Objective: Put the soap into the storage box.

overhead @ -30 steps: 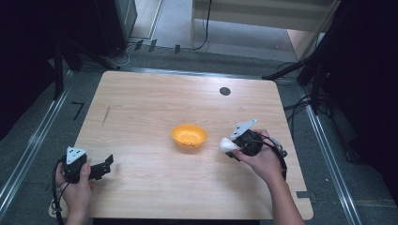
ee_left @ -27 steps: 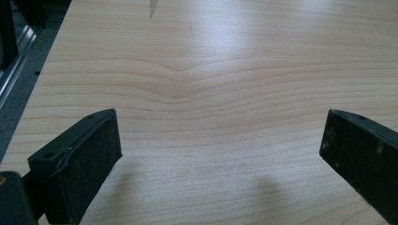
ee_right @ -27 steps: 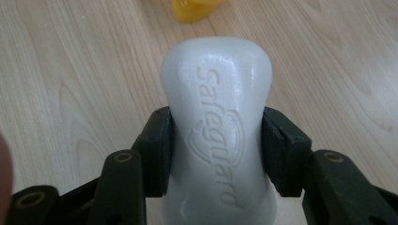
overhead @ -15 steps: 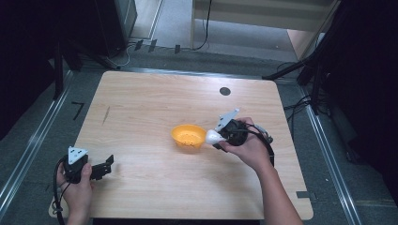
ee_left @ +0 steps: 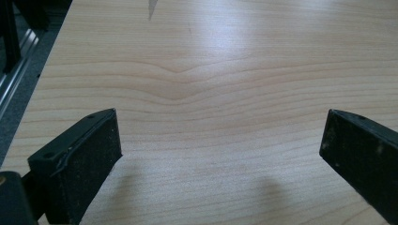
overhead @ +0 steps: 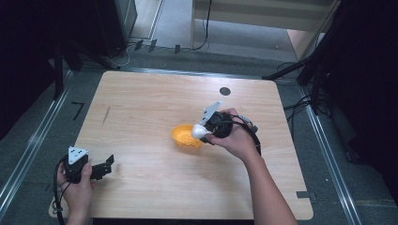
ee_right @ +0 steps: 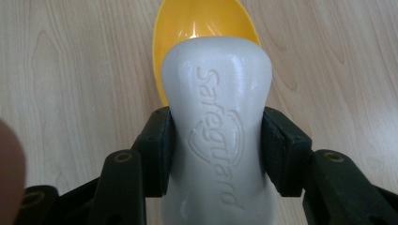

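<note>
Pale wood grain covers the surface, which has rounded corners, a small dark round spot near its far edge and grey floor with metal rails along both sides. Your right gripper sits just right of the middle, its jaws clenched on a white bar of soap with raised lettering. The soap's far end hangs over the near rim of the orange bowl; whether it touches the bowl you cannot tell. Your left gripper rests low at the near left corner, close to the surface's left and near edges, jaws spread wide with only bare wood between them. Wide open wood lies between your two hands, and the whole far half of the surface is free.
</note>
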{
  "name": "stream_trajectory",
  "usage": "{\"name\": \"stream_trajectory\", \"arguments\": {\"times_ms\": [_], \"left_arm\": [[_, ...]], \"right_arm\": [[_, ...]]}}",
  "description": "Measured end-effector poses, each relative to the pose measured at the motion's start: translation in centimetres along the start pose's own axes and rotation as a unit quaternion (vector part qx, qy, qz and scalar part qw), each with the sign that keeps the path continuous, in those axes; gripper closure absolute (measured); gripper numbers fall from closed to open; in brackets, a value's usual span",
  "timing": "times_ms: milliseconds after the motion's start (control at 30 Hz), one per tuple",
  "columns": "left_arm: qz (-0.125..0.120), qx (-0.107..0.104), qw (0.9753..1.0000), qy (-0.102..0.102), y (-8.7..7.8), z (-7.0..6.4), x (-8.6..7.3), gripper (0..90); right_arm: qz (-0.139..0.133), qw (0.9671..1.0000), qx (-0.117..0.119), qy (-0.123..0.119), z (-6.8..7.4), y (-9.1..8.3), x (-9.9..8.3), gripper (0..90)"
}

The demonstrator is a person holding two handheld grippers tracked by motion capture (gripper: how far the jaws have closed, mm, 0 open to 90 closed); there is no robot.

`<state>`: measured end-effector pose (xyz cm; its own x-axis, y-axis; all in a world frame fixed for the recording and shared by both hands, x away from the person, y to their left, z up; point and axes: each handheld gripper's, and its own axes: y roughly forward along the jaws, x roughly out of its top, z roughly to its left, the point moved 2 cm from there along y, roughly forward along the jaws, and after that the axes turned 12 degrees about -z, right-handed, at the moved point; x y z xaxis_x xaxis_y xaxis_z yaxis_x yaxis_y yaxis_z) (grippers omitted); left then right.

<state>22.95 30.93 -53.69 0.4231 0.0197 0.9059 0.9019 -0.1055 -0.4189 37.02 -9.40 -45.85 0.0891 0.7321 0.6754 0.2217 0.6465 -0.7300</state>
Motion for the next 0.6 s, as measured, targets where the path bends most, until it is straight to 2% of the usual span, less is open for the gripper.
{"name": "stream_trajectory", "arguments": {"times_ms": [267,367,600], "left_arm": [[0.001,0.000,1.0000,0.001,0.0,0.0,0.0,0.0],[0.001,-0.001,1.0000,0.001,0.0,0.0,0.0,0.0],[0.001,-0.001,1.0000,0.000,0.0,0.0,0.0,0.0]], "right_arm": [[0.002,0.9997,0.012,-0.021,-0.2,1.7,1.4,50.8],[0.010,0.9993,0.020,-0.031,-0.3,2.7,2.1,50.8],[0.022,0.9987,0.027,-0.038,-0.4,4.0,2.6,50.8]]}}
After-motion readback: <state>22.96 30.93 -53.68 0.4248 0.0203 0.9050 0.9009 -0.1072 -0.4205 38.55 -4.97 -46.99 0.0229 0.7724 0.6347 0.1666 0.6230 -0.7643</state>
